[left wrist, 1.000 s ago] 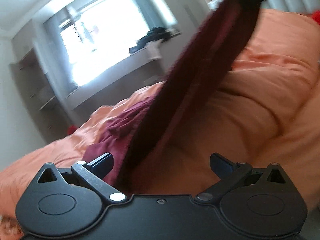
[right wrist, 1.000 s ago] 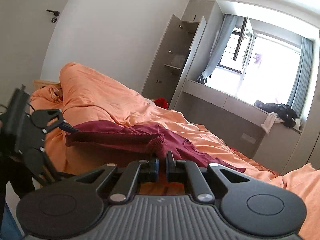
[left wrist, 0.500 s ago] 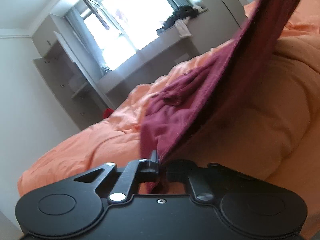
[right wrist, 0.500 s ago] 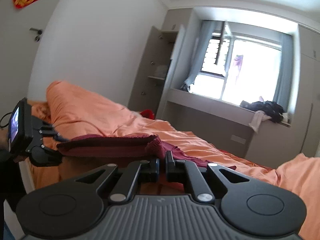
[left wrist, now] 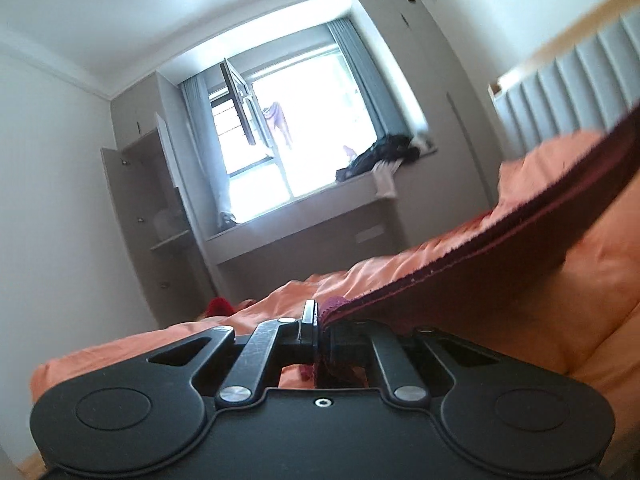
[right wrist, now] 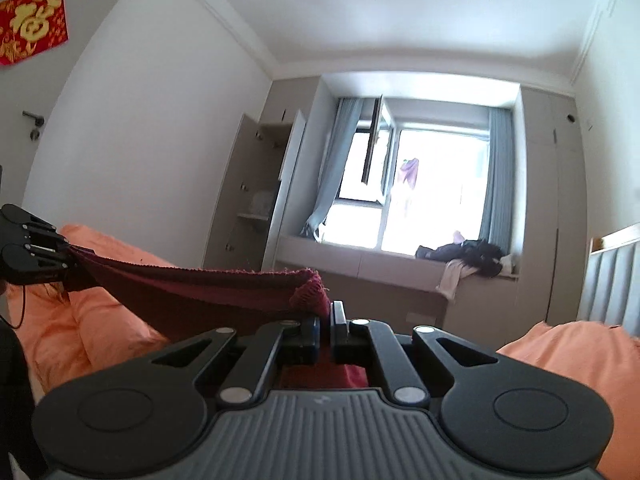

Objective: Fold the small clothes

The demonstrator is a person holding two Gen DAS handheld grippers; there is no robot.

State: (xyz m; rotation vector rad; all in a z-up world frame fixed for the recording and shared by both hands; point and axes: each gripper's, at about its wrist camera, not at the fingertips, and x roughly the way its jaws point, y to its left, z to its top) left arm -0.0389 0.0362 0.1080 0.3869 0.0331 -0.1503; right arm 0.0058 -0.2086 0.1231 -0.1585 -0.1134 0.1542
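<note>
Currently both grippers are clamping one maroon garment (right wrist: 208,288): right gripper (right wrist: 330,320) pinching one bunched corner, left gripper (left wrist: 320,320) pinching the other. Cloth is hanging stretched between them above the orange bedding (left wrist: 580,280); window (right wrist: 432,184) beyond.
</note>
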